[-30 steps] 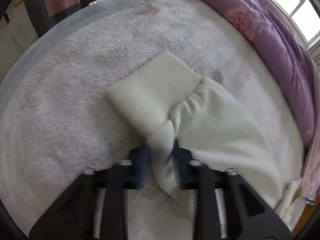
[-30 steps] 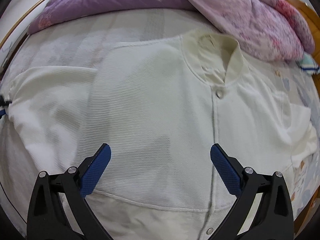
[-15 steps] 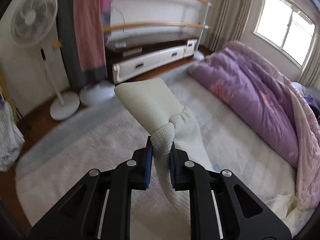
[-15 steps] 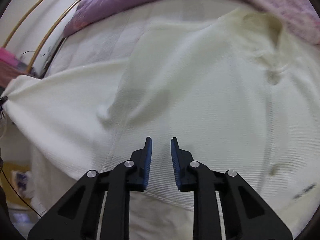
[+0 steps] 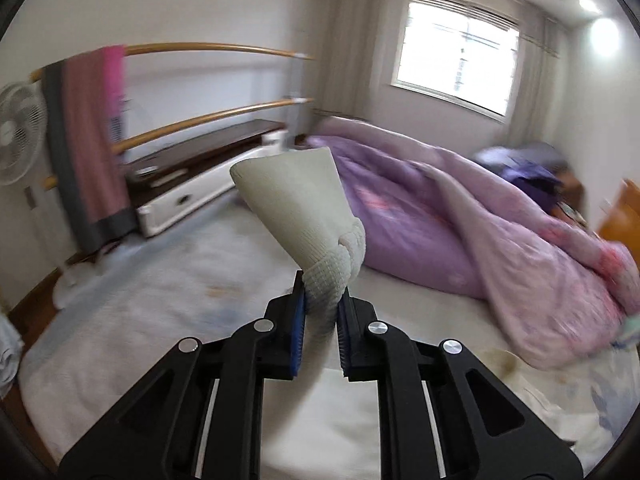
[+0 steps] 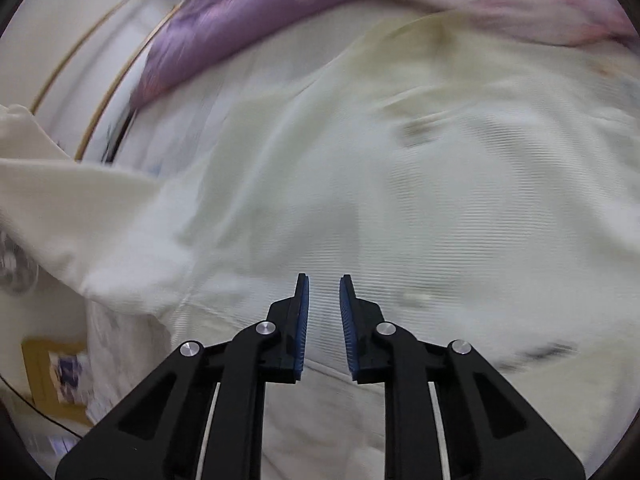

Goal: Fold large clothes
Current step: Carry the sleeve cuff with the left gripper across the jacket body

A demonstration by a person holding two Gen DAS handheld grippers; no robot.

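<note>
- The left gripper [image 5: 321, 312] is clamped on the ribbed cuff of the cream knitted jacket's sleeve [image 5: 298, 204], which stands lifted above the bed, flaring toward 12 o'clock.
- The right gripper [image 6: 323, 312] has its blue-padded jaws nearly closed with a narrow gap; whether any fabric is pinched between them I cannot tell.
- The cream knitted jacket [image 6: 400, 200] lies spread on the white bed [image 5: 140, 300], filling the right wrist view, blurred.
- A rumpled purple quilt [image 5: 420, 220] lies along the bed at 2 o'clock in the left view.
- A pink-and-grey towel [image 5: 88, 144] hangs on a wooden rail [image 5: 208, 46] at 10 o'clock.
</note>
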